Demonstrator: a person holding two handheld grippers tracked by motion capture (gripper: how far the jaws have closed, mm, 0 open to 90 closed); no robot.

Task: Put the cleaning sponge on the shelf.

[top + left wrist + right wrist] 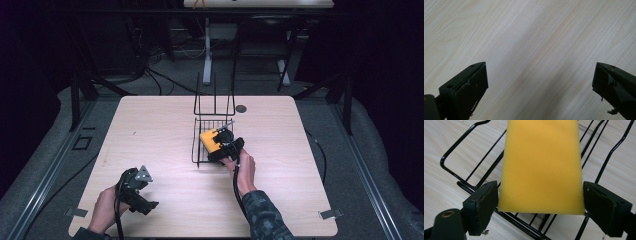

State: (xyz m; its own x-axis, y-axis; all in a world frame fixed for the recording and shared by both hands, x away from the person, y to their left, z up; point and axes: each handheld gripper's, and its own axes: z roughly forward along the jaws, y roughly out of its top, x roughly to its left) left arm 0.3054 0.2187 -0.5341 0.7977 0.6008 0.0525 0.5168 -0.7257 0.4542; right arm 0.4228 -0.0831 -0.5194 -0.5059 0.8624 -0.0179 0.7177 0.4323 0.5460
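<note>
A yellow sponge (210,139) (541,165) lies in the black wire rack (197,150) (454,152) near the table's middle. My right gripper (219,146) (541,192) reaches into the rack from the near right. Its jaws stand on either side of the sponge's near end, just at its edges. The sponge sides look straight and unsquashed, so the gripper reads as open. My left gripper (143,198) (540,82) sits low at the table's front left. It is open wide over bare wood, with nothing between its fingers.
The rack has a tall upright wire back (215,95) on its far side. A small dark round disc (241,108) lies on the table just right of that. The light wood table (150,125) has free room to the left and right of the rack.
</note>
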